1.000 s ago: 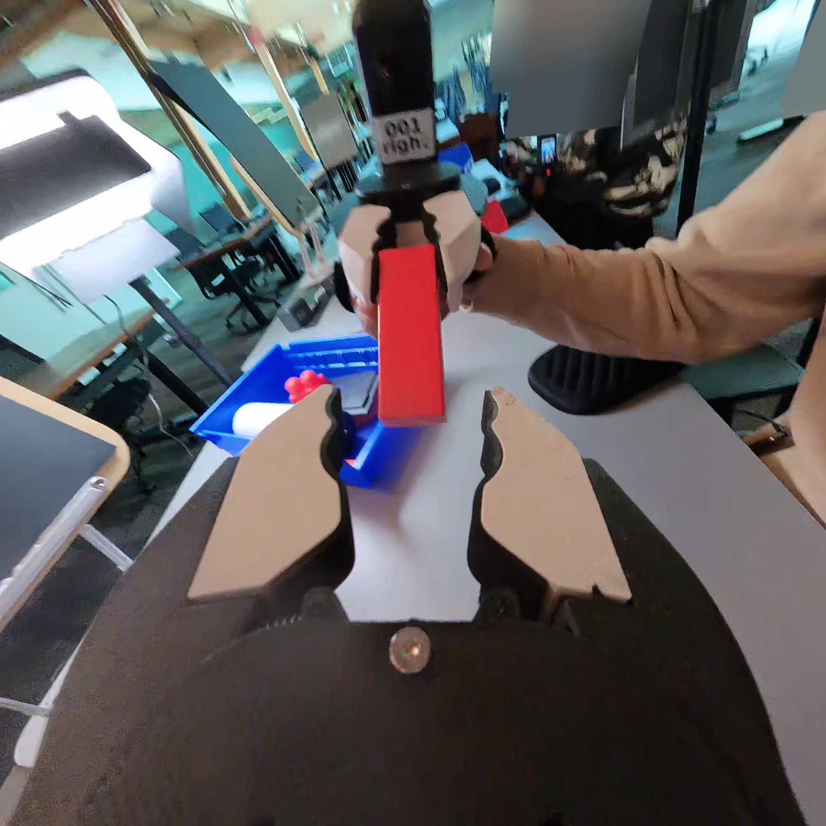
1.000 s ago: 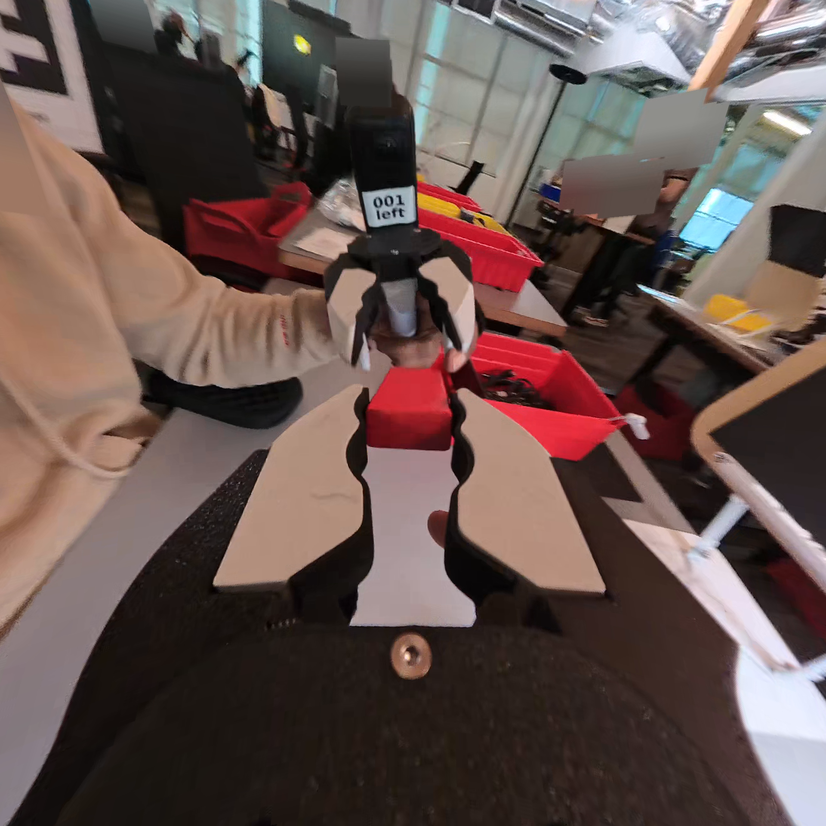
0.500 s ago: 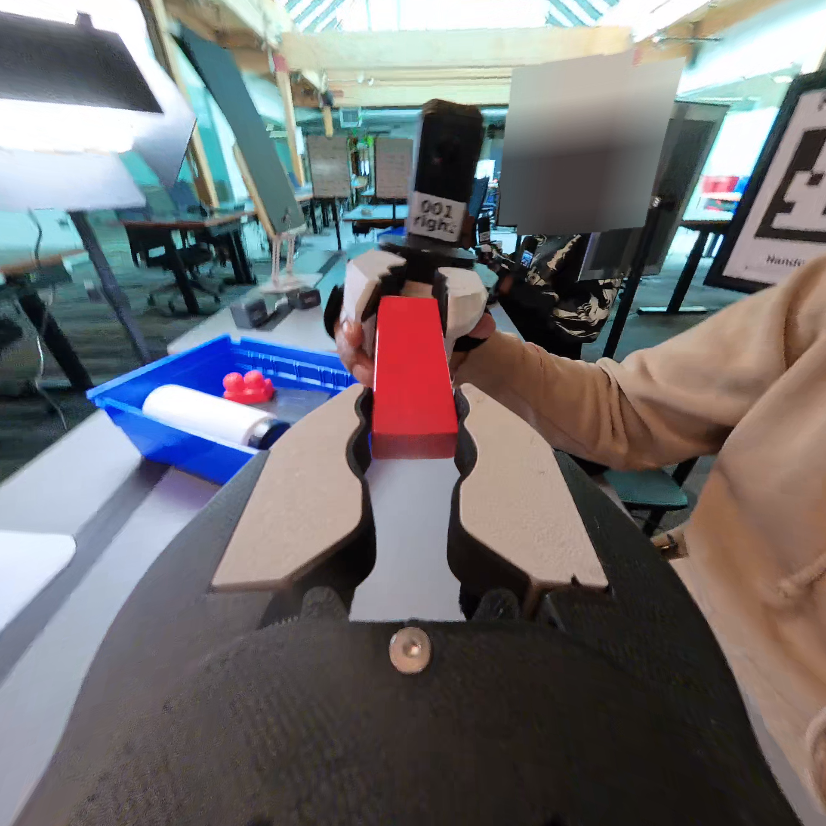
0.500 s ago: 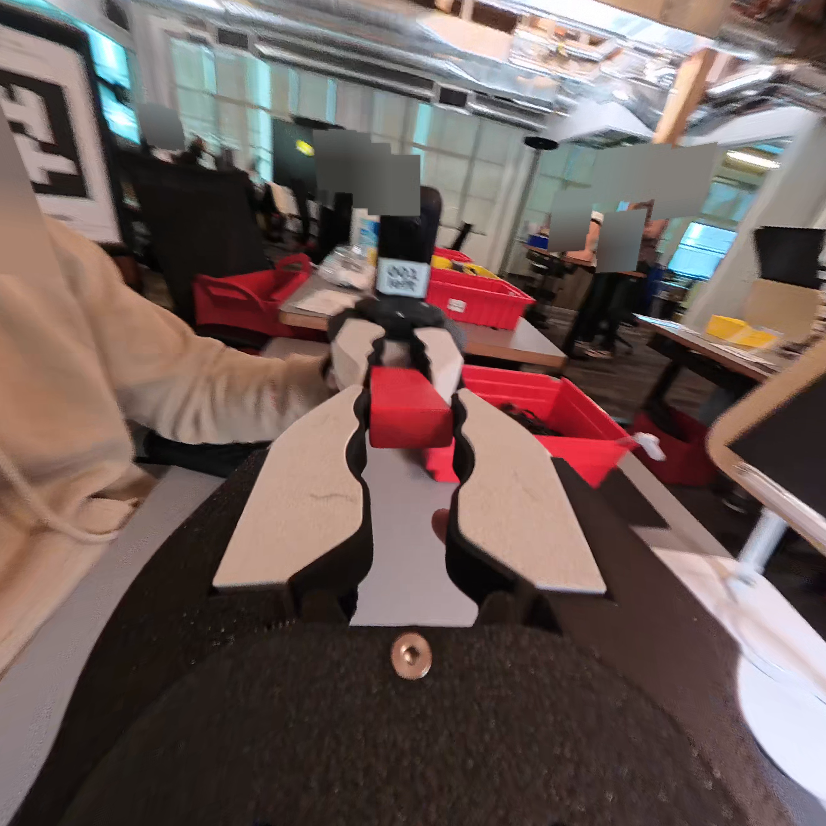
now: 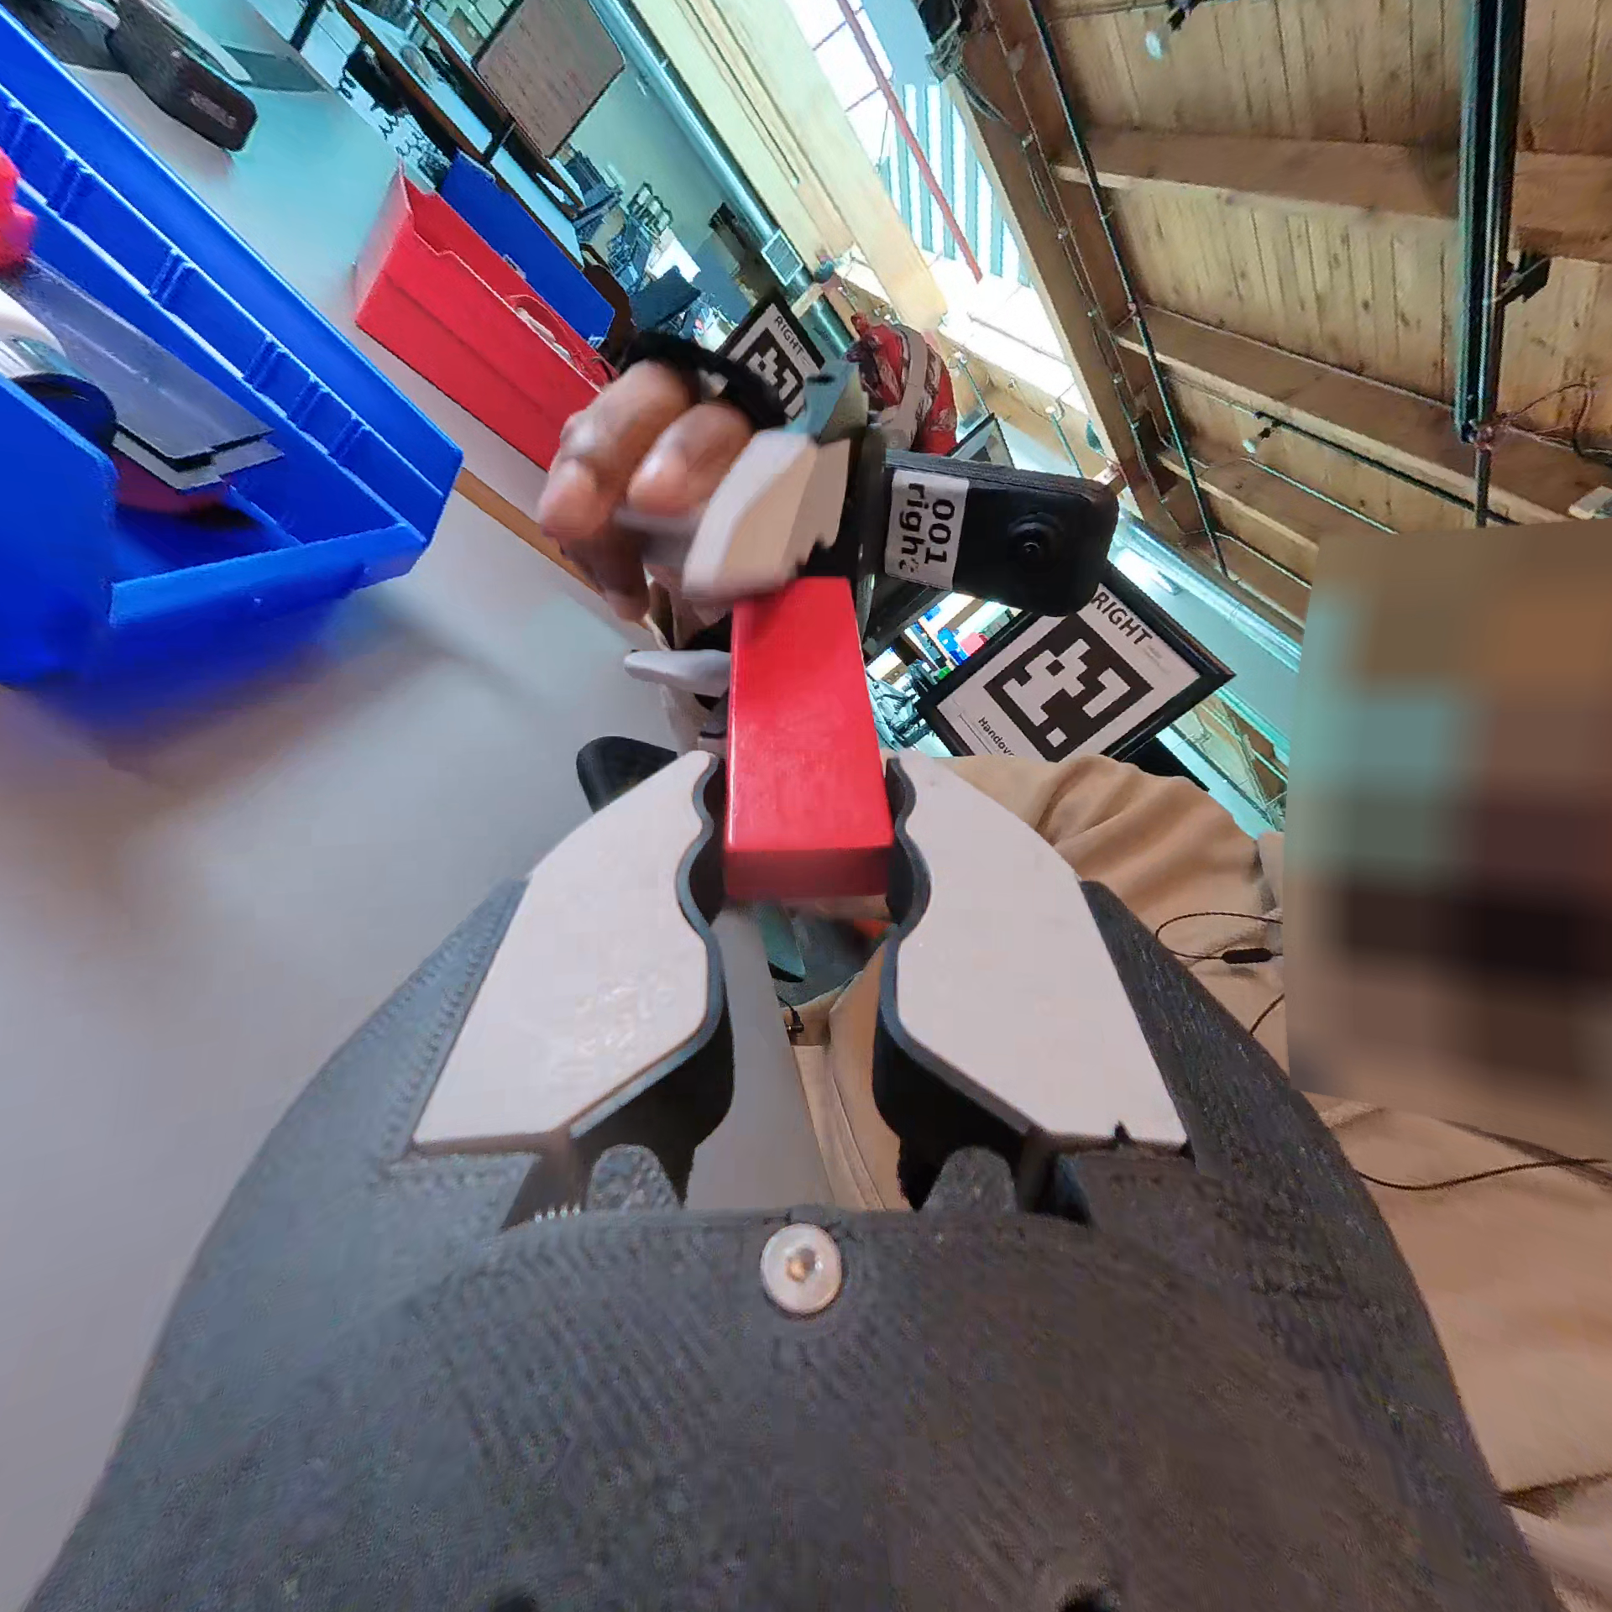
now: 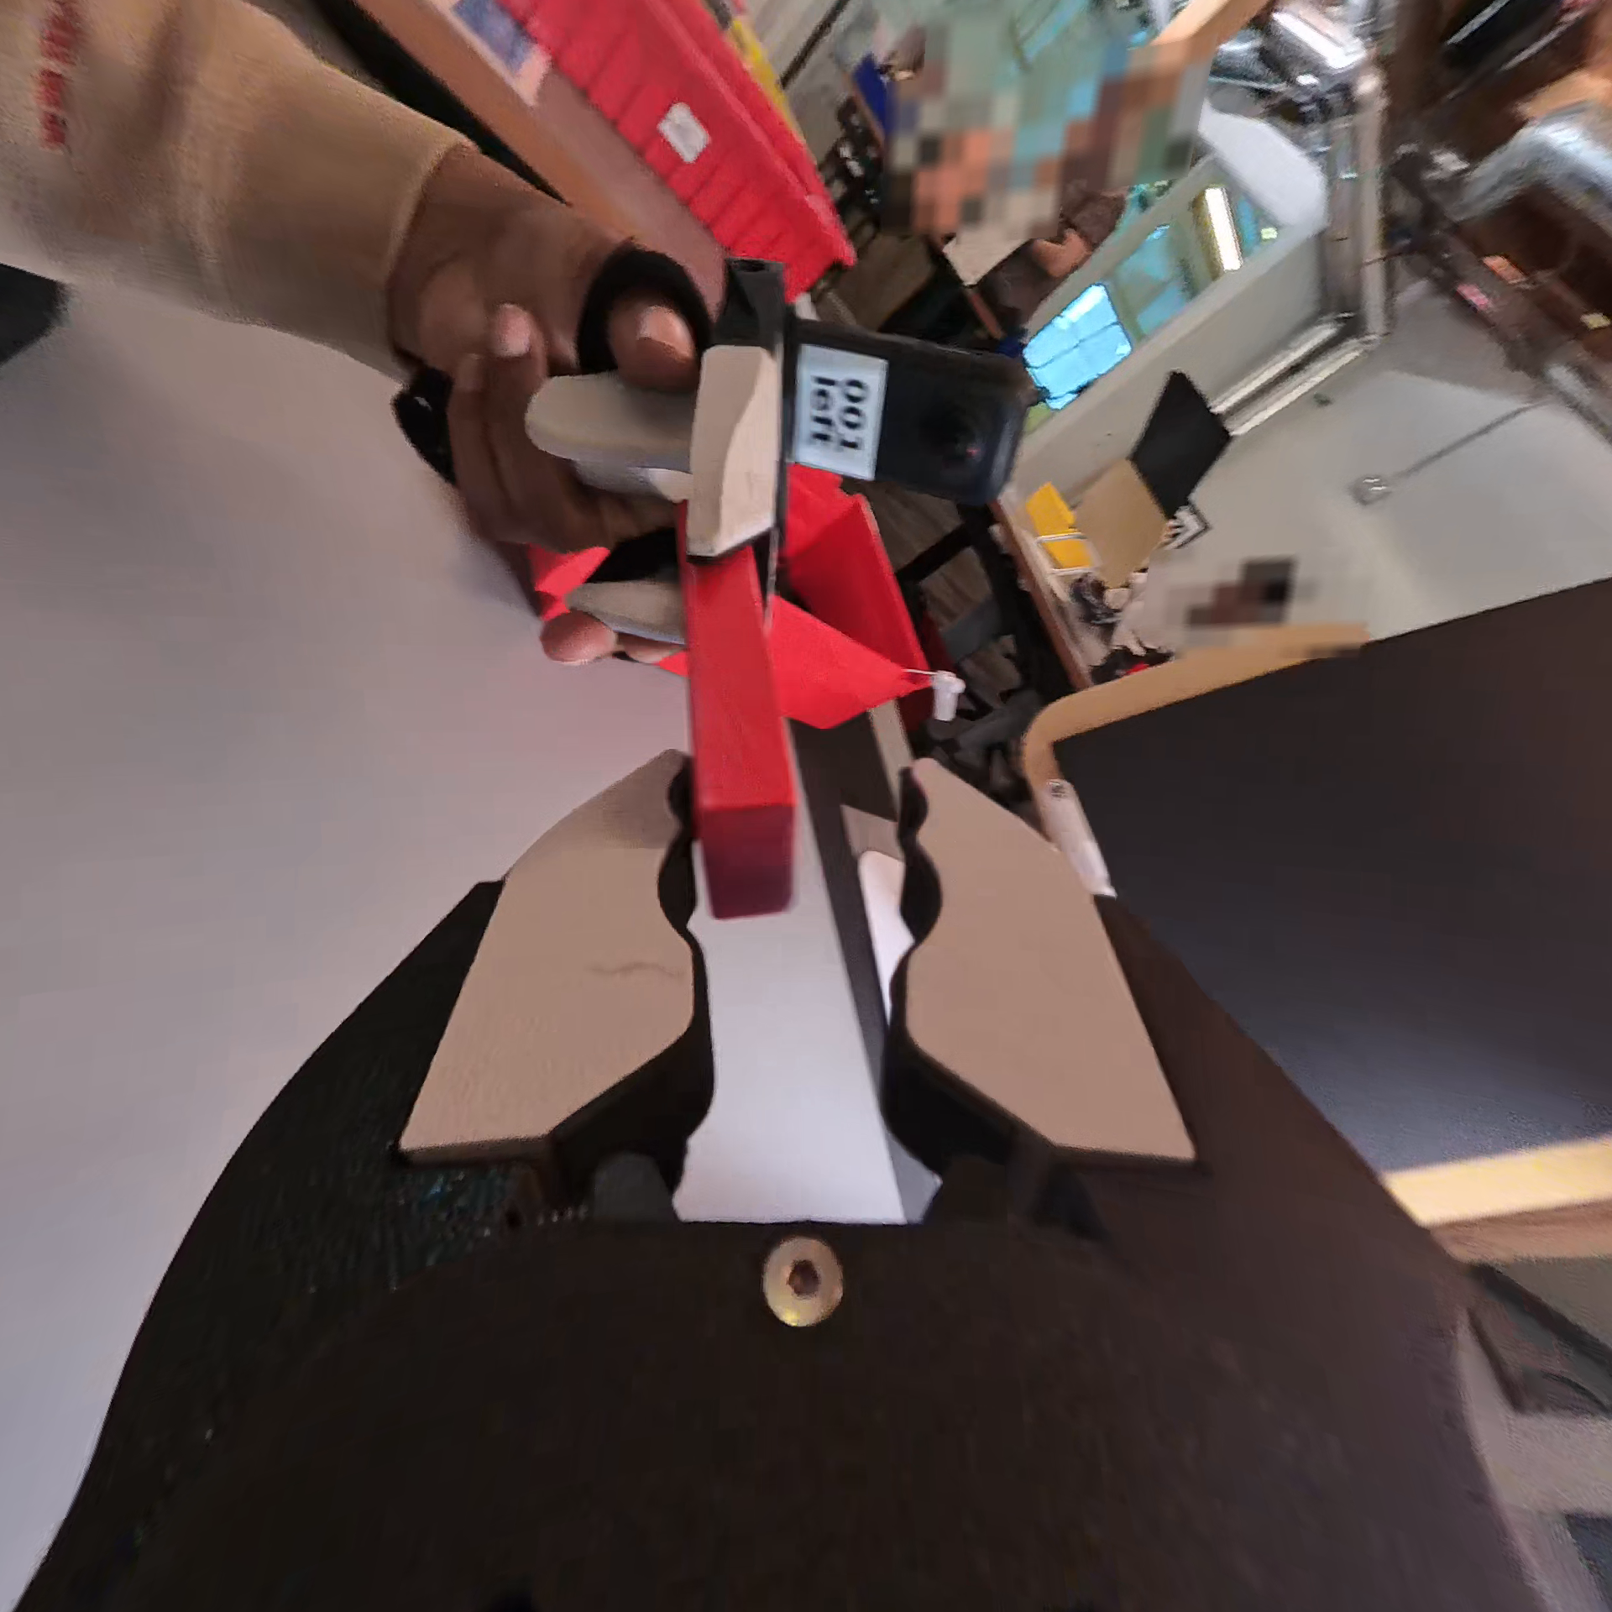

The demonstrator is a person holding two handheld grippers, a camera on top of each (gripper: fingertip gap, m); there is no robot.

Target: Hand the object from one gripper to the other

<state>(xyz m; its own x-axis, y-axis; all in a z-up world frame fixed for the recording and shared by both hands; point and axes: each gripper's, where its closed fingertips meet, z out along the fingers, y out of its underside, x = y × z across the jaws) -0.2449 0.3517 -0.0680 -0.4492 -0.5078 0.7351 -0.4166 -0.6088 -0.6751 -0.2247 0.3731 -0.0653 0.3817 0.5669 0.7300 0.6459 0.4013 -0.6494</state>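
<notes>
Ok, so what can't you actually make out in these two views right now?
1. Left wrist view: the blue bin has its contents cut off by the left edge and blurred.
2. Left wrist view: the far end of the red block is hidden behind a finger of the right gripper.
3. Right wrist view: motion blur hides whether the right gripper's open fingers touch the red block.

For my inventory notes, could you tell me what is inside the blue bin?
The blue bin holds a flat grey slab; its other contents are cut off or blurred.
</notes>
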